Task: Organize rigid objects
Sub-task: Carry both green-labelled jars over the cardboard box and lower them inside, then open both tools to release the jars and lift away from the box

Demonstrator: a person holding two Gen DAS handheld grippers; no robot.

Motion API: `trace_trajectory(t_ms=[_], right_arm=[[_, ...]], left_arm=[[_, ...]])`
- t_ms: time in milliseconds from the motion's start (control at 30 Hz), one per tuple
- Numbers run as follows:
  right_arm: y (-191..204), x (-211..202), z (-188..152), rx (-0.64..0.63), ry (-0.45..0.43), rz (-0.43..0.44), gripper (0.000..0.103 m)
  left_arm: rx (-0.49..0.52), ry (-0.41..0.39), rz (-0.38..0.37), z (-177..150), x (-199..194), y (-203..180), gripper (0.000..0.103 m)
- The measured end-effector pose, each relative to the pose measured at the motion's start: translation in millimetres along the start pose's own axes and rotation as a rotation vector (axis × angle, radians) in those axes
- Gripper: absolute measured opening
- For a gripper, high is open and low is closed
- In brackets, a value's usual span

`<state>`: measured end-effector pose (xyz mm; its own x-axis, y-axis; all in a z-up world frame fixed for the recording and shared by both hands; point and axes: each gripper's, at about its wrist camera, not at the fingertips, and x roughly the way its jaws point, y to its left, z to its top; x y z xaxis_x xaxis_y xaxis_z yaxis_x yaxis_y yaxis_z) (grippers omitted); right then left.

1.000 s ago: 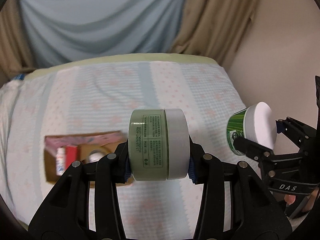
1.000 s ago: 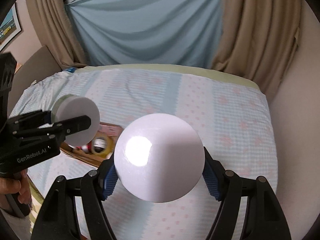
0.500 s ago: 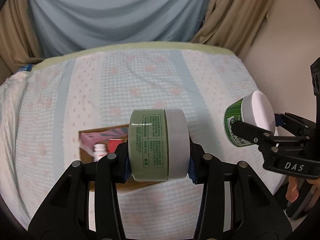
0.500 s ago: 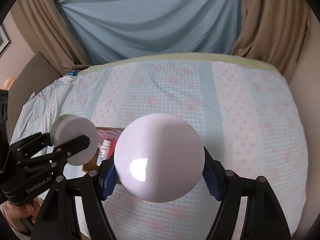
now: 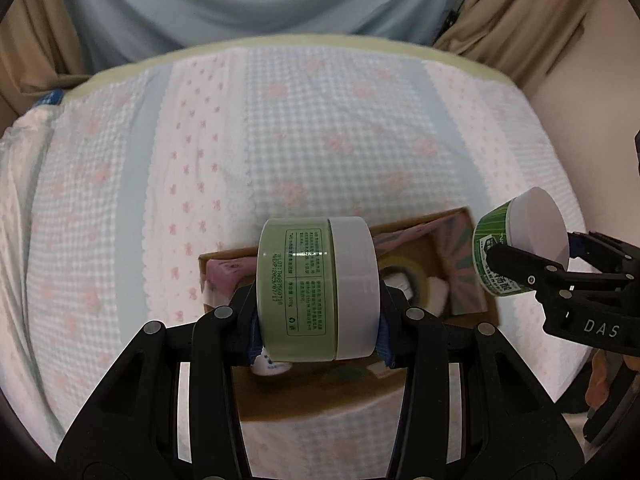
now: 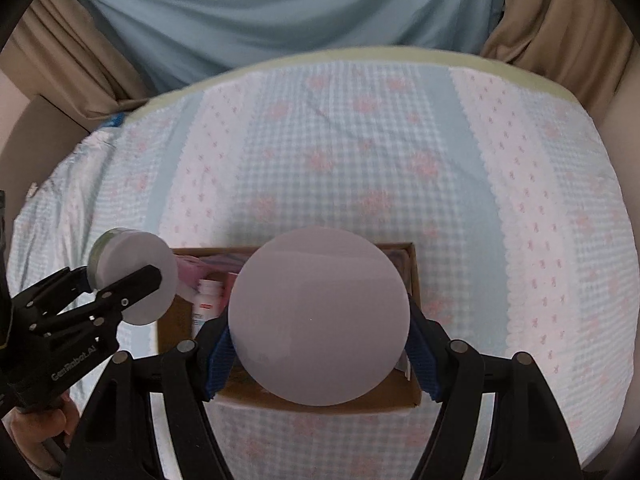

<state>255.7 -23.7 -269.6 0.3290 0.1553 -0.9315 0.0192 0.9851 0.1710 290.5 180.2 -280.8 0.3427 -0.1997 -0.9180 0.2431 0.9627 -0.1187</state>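
Your left gripper [image 5: 318, 300] is clenched on a pale green jar [image 5: 316, 290] with a white lid, lying on its side between the blue pads, lid end to the right and printed label facing you; in the right wrist view the same jar [image 6: 134, 276] shows at the left, its white lid toward the camera, gripped by the left tool [image 6: 120, 294]. Your right gripper [image 6: 320, 332] is clamped on a dark green jar [image 5: 520, 252] whose round white lid [image 6: 320, 314] fills the middle of its own view; from the left wrist you see that jar at the right, tilted, pinched by the right tool [image 5: 532, 258]. Both jars hang in the air above an open cardboard box [image 6: 414, 280] that sits on the near part of a bed covered with a blue-and-white checked spread [image 6: 360, 152] dotted with pink flowers. Inside the box [image 5: 460, 216] you can make out a pink package [image 5: 226, 278] at the left, a roll of tape [image 5: 404, 280] near the middle, and a small white bottle with a red label [image 6: 208, 300]; the rest is hidden behind the jars. A blue curtain [image 6: 280, 12] and tan drapes [image 6: 560, 12] hang at the far end of the bed
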Motion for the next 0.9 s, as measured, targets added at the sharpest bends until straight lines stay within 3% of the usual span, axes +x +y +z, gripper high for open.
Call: trace_trajectory(t_ms=[333, 600, 667, 700, 733, 767, 900], right_arm=[[-41, 84, -4, 0.147, 0.128, -0.05, 0.069], [-42, 99, -5, 0.126, 0.17, -0.044, 0.069], [-41, 95, -1, 0.122, 0.145, -0.03, 0.07], [-39, 93, 1, 0.116, 0.134, -0.031, 0.073], [-37, 91, 3, 0.106, 0.131, -0.038, 0.085], [-36, 86, 5, 0.09, 0.121, -0.049, 0.094], [-41, 75, 2, 0.091, 0.092, -0.068, 0.094]], left_arm=[[0.0, 0.157, -0.006, -11, 103, -3, 0.039], [0.067, 0.228, -0.006, -24, 125, -27, 0.039], [0.08, 0.229, 0.004, -22, 121, -33, 0.041], [0.088, 0.22, 0.007, -20, 118, -34, 0.059], [0.1, 0.203, 0.012, -19, 113, -36, 0.103], [0.109, 0.191, 0.019, -19, 108, -38, 0.1], [0.125, 0.18, 0.046, -24, 97, -40, 0.103]])
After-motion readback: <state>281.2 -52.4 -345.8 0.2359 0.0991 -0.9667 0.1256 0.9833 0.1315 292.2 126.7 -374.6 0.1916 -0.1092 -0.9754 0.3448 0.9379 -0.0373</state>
